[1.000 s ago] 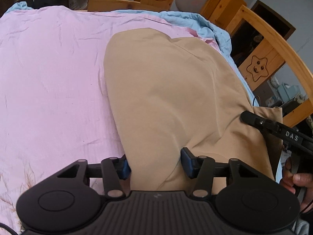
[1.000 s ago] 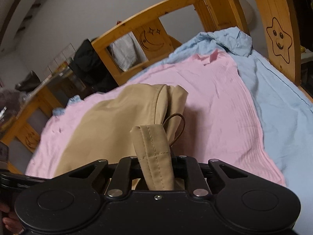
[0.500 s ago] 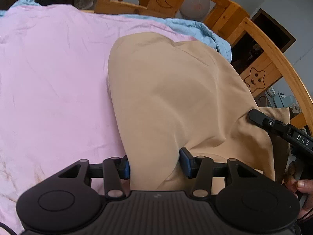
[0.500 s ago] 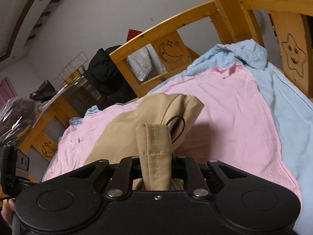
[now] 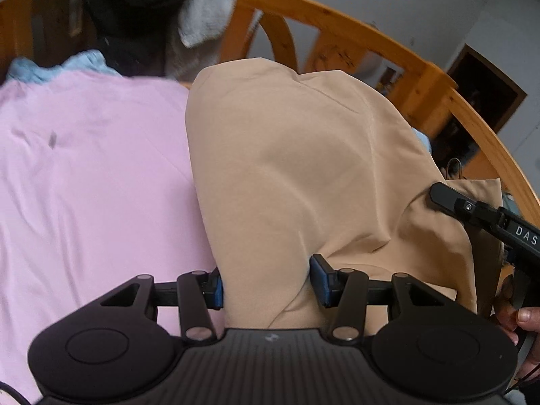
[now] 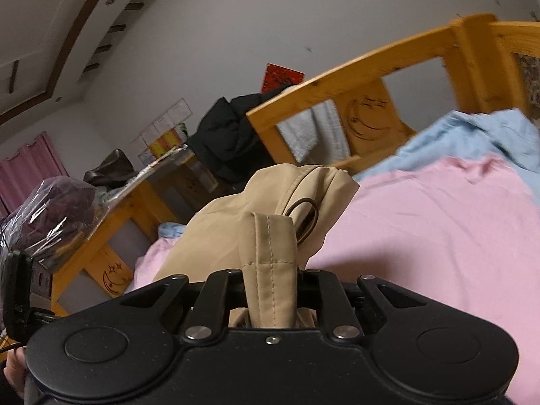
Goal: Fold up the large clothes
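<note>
Gripping a thick bunch of the tan garment [image 5: 303,168], the left gripper [image 5: 266,283] has its blue fingers [image 5: 320,280] half apart; the right gripper [image 6: 271,290] pinches the stitched hem narrowly. Beyond, cloth drapes over the pink sheet [image 5: 84,168], wooden bed rail [image 5: 337,23] farthest.

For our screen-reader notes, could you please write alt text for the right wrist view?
The right gripper clamps a stitched fold of a tan garment, held up over a pink sheet. A wooden bed rail and a dark jacket lie behind.
</note>
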`<state>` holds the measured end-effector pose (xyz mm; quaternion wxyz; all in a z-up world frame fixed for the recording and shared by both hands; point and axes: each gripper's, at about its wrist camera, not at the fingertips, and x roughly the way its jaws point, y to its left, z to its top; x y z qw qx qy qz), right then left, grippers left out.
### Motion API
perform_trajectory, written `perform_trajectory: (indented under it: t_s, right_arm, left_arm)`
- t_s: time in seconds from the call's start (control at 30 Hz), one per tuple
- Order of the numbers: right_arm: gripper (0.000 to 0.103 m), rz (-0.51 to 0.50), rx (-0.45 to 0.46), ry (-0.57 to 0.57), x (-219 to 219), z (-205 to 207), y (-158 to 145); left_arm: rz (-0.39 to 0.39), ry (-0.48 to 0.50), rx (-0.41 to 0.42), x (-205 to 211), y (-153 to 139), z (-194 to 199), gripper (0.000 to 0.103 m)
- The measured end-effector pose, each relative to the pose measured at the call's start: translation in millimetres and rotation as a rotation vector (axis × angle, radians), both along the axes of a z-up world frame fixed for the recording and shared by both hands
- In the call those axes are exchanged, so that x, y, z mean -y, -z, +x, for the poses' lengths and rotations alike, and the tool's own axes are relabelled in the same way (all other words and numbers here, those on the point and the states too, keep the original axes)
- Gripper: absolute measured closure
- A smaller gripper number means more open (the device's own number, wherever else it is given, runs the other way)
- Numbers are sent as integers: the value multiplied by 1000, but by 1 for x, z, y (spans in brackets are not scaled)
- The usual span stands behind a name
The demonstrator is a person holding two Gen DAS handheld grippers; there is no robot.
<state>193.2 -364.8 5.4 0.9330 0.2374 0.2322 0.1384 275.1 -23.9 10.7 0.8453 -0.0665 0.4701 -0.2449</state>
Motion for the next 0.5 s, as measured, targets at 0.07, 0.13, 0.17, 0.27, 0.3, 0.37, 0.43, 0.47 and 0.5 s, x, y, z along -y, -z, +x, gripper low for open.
perform_trajectory:
  t_s: [0.07,0.13,0.17,0.27,0.3,0.37,0.43,0.47,0.5]
  right_arm:
    - [88,11,4,-9,-15,21,2]
    - [88,16,9,-18,-29,41,6]
    - [88,18,10,-22,-35,51,9]
    - [88,33,10,-35,-52,81,17]
    - [88,36,8,-38,-55,89,20]
    - [88,39,-4,-46,-59,106,29]
    - [88,28,-22,-53,-63,119,39]
    - [88,15,-34,-57,-64,125,45]
    - [88,-1,-47,-58,-65,129,52]
  left_arm:
    - [17,-14,20,-11,2,13,51]
    - [29,-22,42,-22,5,28,51]
    - [38,-24,59,-27,7,36,51]
    - [53,-32,75,-37,12,57,51]
    - [60,-29,74,-40,16,65,50]
    - [71,-26,70,-41,26,75,50]
    - [82,-28,56,-41,39,82,50]
    - [88,-30,41,-40,47,87,50]
    - [93,-31,26,-38,55,88,49]
